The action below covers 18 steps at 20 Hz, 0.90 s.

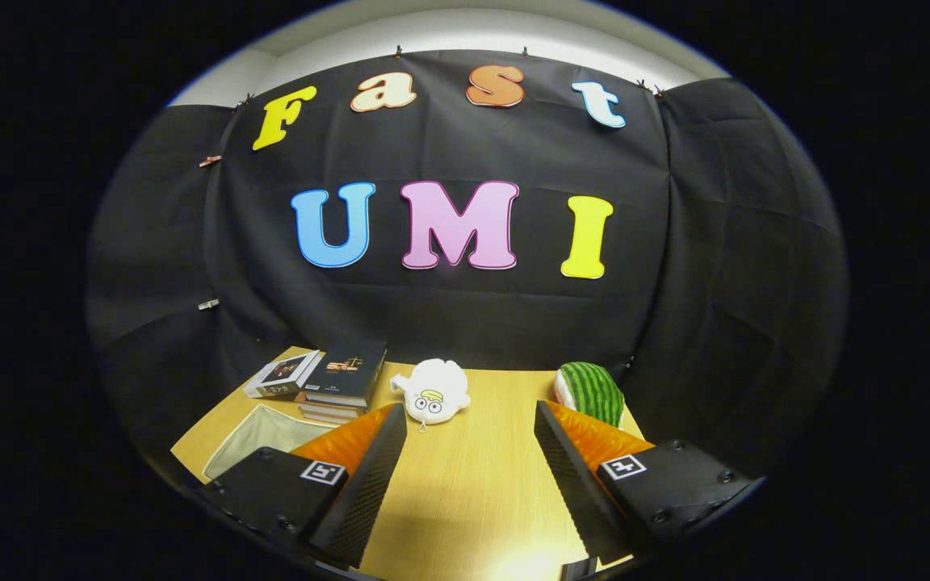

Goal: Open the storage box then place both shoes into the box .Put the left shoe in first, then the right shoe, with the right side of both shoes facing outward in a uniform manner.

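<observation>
Hovering over the wooden table (473,484), the hand-held gripper (471,420) gapes wide beside the storage box (259,436).

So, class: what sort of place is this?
Probably a staged recording booth, not a real home: black cloth wall, a wooden table with stacked books and plush toys. The gripper hangs open above the table.

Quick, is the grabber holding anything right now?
Gripper: open, holding nothing. Only bare wooden table lies between its fingers; the white plush toy sits beyond them.
</observation>
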{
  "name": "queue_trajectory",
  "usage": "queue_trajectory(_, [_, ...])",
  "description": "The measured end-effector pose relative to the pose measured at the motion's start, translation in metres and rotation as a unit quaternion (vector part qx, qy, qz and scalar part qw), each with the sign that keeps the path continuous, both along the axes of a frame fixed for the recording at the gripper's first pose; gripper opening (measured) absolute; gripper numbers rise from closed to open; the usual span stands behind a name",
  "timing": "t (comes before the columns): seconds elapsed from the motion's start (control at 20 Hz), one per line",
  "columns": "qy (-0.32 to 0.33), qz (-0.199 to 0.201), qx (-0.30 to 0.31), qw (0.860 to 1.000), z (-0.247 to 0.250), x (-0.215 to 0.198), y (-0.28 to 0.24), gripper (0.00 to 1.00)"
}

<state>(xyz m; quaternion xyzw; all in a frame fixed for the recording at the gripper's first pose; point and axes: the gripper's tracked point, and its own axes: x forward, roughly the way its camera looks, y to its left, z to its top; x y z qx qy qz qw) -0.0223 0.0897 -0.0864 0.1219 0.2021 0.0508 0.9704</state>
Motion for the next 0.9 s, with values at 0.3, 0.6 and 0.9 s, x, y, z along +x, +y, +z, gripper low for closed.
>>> queue_trajectory(0.3, [-0.031, 0.01, -0.01, 0.999, 0.006, -0.001, -0.014, 0.98])
queue_trajectory(0.6, [-0.035, 0.015, 0.007, 0.999, 0.0, -0.002, -0.016, 0.98])
queue_trajectory(0.9, [-0.036, 0.011, -0.002, 0.999, 0.004, -0.004, -0.021, 0.98])
